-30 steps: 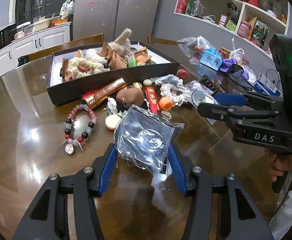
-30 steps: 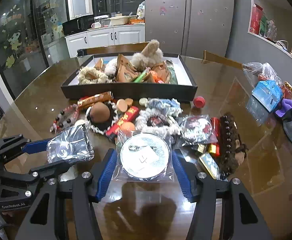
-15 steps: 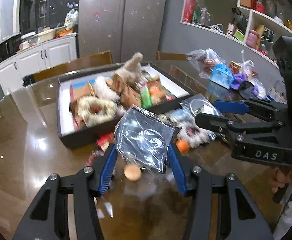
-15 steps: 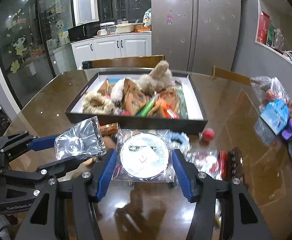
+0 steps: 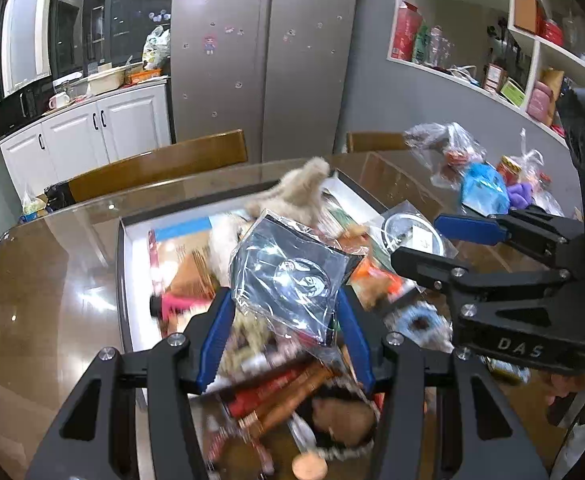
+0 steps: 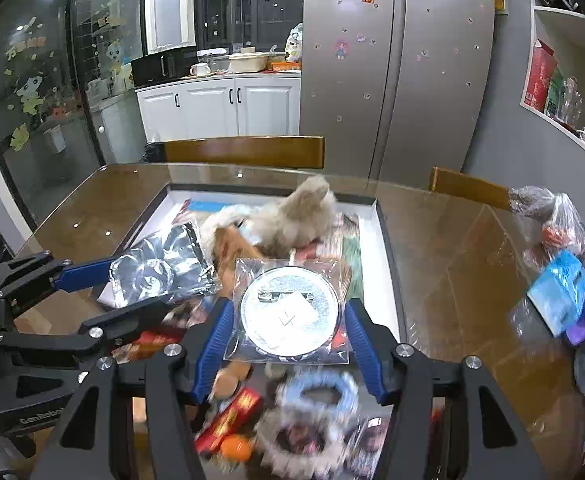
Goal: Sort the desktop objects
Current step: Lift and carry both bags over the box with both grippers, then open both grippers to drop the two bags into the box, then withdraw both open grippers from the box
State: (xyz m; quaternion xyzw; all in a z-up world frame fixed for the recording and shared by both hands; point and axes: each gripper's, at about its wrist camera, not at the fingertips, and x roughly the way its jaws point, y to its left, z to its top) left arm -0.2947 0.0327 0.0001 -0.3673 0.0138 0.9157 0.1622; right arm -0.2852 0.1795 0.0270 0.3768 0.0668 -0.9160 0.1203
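Observation:
My left gripper (image 5: 284, 320) is shut on a clear plastic bag with a dark round item (image 5: 292, 276) and holds it in the air over the black tray (image 5: 126, 280). It also shows in the right wrist view (image 6: 160, 270). My right gripper (image 6: 288, 340) is shut on a clear bag with a round silver badge (image 6: 288, 310), held above the tray's near edge (image 6: 388, 264). The tray holds a beige plush toy (image 6: 300, 212), packets and other small items.
Loose items lie on the glass table before the tray: a blue scrunchie (image 6: 320, 392), a red packet (image 6: 232, 416), an orange ball (image 6: 236, 448), a brown round toy (image 5: 344, 412). Bags and a blue pouch (image 6: 560, 292) sit at the right. Wooden chairs (image 6: 244, 152) stand behind.
Both grippers have lifted their bags off the table and moved forward, from over the loose items to over the tray. Both grips are unchanged.

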